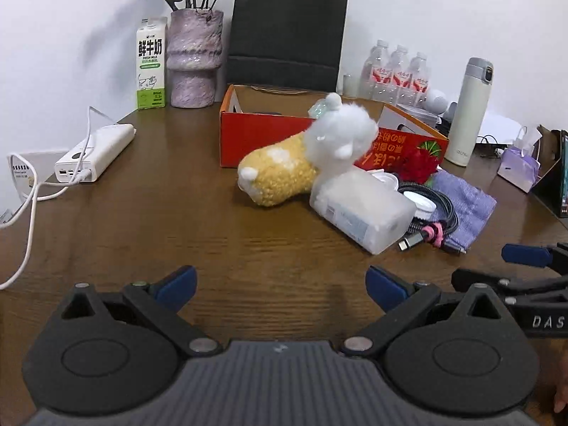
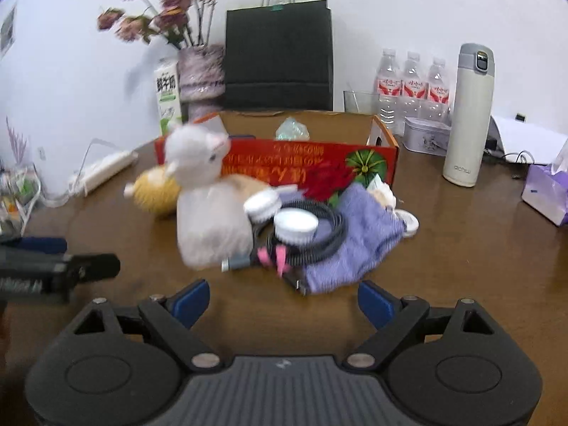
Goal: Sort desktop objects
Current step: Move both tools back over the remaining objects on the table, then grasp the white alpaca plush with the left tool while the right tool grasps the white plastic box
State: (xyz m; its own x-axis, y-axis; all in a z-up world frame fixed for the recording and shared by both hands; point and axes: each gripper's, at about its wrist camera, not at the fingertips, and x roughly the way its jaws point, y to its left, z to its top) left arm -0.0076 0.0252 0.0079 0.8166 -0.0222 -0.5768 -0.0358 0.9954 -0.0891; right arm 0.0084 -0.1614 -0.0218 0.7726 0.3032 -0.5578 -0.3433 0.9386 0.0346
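Left wrist view shows us the pile to be sorted in the middle of the brown wooden table [image 1: 149, 213], just in front of the open red cardboard box [image 1: 259, 135]. A plush toy [image 1: 305, 152] with a white head and yellow body lies there, its head against the box and resting on a translucent plastic box [image 1: 362, 209]. Just right of that box we see a coiled grey cable [image 1: 431, 213] with pink ties, small white round lids [image 1: 424, 204], a red artificial flower [image 1: 419, 165] and a folded purple cloth [image 1: 465, 202] under the cable.

Our left gripper [image 1: 280, 285] hovers over bare table in front of the pile, its blue-padded fingers spread wide with nothing between them. In the right wrist view our right gripper [image 2: 284, 301] is likewise spread and empty, its tips near the front edge of the purple cloth [image 2: 358, 238] and the cable [image 2: 319, 230], touching neither.

Farther back stand a milk carton [image 1: 151, 64], a purple vase [image 1: 193, 60] of dried flowers, a black paper bag [image 1: 287, 42], water bottles [image 1: 397, 71] and a cream thermos [image 1: 468, 110]. A white power bank [image 1: 96, 152] with its cord lies at the left edge, and a purple tissue pack [image 2: 546, 191] at the right.
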